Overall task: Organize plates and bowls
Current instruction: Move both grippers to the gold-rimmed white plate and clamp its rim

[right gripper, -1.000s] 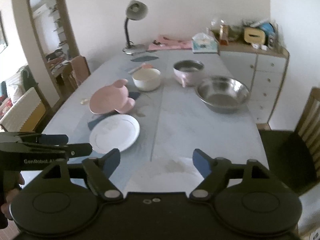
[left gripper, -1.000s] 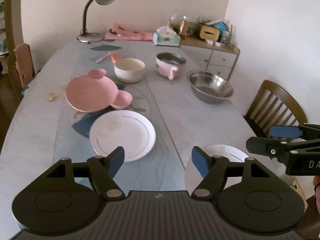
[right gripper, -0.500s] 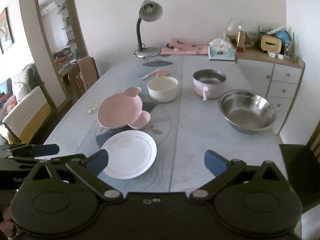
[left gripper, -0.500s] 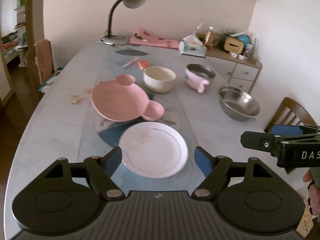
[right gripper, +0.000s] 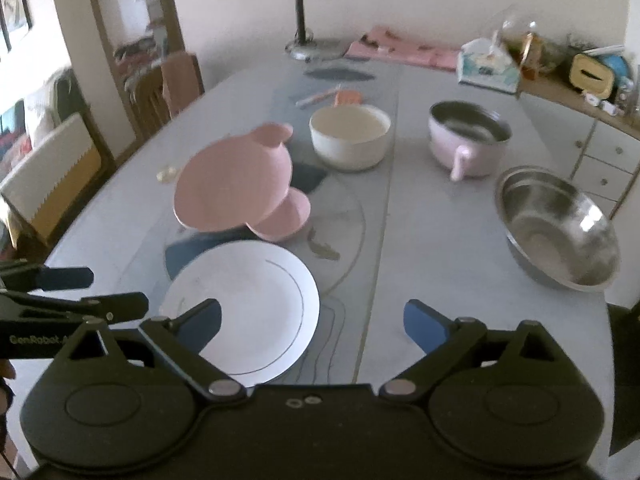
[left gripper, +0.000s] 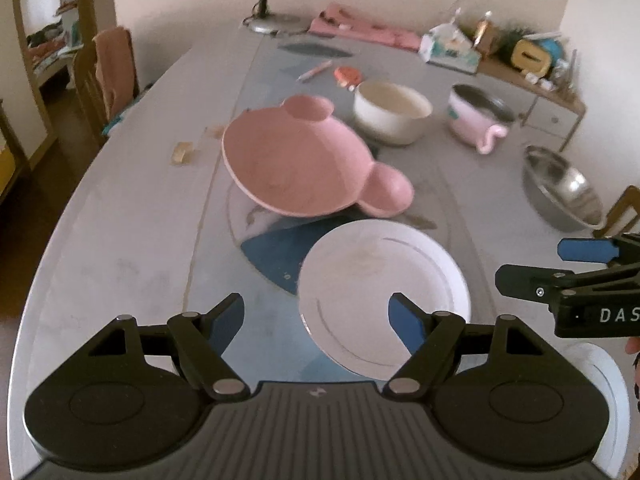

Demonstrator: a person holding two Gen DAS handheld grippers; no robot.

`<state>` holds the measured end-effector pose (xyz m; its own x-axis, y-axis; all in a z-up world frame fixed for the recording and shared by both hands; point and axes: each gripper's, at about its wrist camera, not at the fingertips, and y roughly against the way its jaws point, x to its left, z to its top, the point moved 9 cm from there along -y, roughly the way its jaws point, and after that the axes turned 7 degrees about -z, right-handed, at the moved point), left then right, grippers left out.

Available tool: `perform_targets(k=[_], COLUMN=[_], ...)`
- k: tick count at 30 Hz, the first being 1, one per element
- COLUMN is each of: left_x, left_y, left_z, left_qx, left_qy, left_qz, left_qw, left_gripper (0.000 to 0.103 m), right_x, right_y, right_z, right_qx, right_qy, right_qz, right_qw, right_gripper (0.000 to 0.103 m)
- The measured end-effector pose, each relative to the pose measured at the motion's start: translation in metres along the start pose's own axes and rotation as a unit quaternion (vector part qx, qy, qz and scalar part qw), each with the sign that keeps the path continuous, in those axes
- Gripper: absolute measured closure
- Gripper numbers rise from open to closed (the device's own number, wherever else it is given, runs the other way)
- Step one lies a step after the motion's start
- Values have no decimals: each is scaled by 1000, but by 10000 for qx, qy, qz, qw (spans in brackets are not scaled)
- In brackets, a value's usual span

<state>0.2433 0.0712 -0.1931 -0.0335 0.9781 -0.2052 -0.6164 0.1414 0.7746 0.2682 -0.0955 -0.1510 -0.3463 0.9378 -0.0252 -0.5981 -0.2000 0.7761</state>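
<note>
While both my hands have come forward and down over the desk (left gripper: 120,240) in the last second, the dishes have grown larger in both views, and the white plate (left gripper: 384,292) that lay farther off now sits just ahead of my left gripper (left gripper: 316,320). That gripper stands wide with nothing between its blue pads — the plate's near rim lies just beyond them, untouched. My right gripper (right gripper: 312,320) is wide too, its jaws closing slightly at this moment, also with nothing between them. I judge the sorting has not begun: nothing is stacked or lifted, and the white plate looks like the first pick.

Behind the white plate rests a pink plate with ears (left gripper: 304,164), tilted, one ear touching the desk. Farther back stand a cream bowl (left gripper: 392,112) and a pink pot with a handle (left gripper: 480,120); a steel bowl (right gripper: 556,224) sits well apart on the right side.

My left view alone shows a second white plate (left gripper: 600,380) at the near right edge, beneath the right gripper, partly hidden by my own gripper body. My right view misses that plate but shows the steel bowl whole and the lamp's shade, which the left view crops.
</note>
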Motion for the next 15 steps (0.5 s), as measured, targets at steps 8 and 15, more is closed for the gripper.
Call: perform_targets(k=[8,15], left_x=[16,17], left_y=[-33,-52], left_z=[0,-5], left_qx=[322,601], left_qy=[455,692], left_qz=[20,-81], left_qw=[9984,9958], left_gripper=[25,40], right_x=[0,-4], right_y=[-49,-77], right_z=[-2,-1], right_qx=[642,999], right_qy=[-77,-289], right_qz=[219,363], right_qw=[9977,9939], right_gripper=[19,30])
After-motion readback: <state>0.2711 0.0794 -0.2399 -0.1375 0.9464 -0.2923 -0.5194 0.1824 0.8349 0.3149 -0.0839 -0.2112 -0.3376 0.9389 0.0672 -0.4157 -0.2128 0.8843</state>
